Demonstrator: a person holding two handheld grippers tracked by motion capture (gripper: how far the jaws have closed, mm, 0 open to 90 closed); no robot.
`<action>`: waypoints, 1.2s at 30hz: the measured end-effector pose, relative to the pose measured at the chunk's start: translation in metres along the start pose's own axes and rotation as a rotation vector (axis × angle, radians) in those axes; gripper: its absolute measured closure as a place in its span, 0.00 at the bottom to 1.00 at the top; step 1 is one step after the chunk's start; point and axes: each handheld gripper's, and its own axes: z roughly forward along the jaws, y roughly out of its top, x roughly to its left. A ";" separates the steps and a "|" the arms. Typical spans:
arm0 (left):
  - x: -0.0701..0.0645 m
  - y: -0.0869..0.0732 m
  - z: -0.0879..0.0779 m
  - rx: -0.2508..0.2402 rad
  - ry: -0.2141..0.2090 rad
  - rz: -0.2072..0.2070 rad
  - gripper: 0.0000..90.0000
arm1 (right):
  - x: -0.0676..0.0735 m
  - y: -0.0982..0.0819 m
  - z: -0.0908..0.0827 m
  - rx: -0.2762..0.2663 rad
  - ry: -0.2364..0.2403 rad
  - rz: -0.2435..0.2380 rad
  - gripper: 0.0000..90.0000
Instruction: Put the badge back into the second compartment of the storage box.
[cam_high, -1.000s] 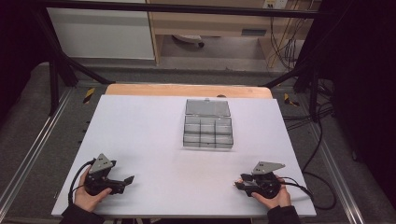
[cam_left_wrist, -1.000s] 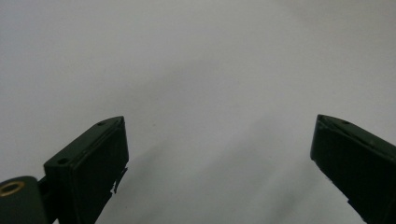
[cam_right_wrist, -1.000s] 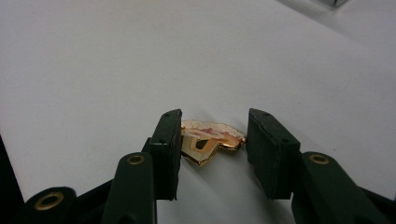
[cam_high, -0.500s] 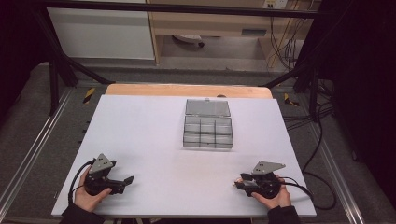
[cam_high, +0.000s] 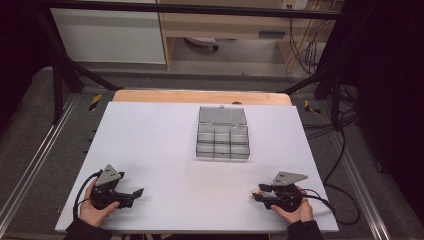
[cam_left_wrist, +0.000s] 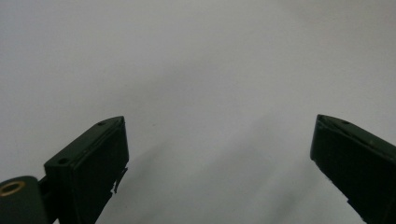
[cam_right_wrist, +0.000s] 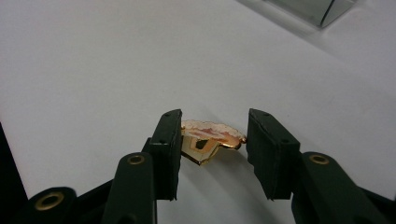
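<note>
Right gripper (cam_right_wrist: 212, 140) has its jaws closed on a small gold and pink pin (cam_right_wrist: 210, 142), low over the white bench (cam_high: 160, 150) near its front right corner. Left gripper (cam_left_wrist: 219, 154) rests with jaws wide apart, holding nothing. Best kept level and firmly pinched while carried toward the clear compartment box (cam_high: 222, 137), which stands well apart
</note>
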 end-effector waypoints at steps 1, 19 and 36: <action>0.000 0.000 0.000 0.000 0.000 0.000 0.05 | 0.000 0.000 -0.001 -0.004 -0.001 -0.002 0.63; 0.000 0.000 0.000 0.002 0.001 0.000 0.05 | -0.002 0.011 -0.007 -0.034 -0.017 -0.013 0.63; 0.000 0.000 0.000 0.003 0.001 -0.002 0.05 | -0.004 0.023 -0.009 -0.053 -0.038 -0.019 0.63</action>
